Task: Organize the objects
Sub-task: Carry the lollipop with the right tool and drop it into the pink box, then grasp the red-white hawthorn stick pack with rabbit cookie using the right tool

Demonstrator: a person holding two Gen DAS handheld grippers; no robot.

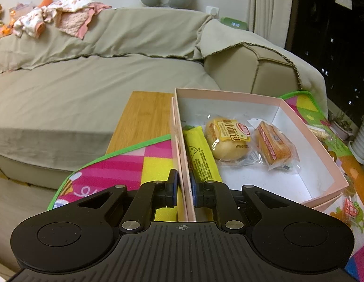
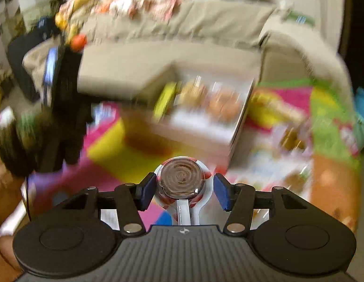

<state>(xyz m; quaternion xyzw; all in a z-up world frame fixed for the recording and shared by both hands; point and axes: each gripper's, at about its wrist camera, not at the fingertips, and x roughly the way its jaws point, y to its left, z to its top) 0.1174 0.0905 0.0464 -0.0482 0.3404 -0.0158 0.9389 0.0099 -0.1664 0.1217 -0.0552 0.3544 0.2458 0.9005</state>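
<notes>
Right tool grips swirl-topped snack.

Colourful play mat, pink box on it

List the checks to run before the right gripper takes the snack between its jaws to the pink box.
1. Left gripper clamped on the pink box wall: ok.
2. Right gripper pads pressing the chocolate snack: cannot tell; slim gaps show on both sides.
3. Bare floor left inside the box: ok, near its front.
4. Bun, orange cake and yellow packet lying inside: ok.
5. Route to the box free: cannot tell; the right wrist view is blurred.
</notes>
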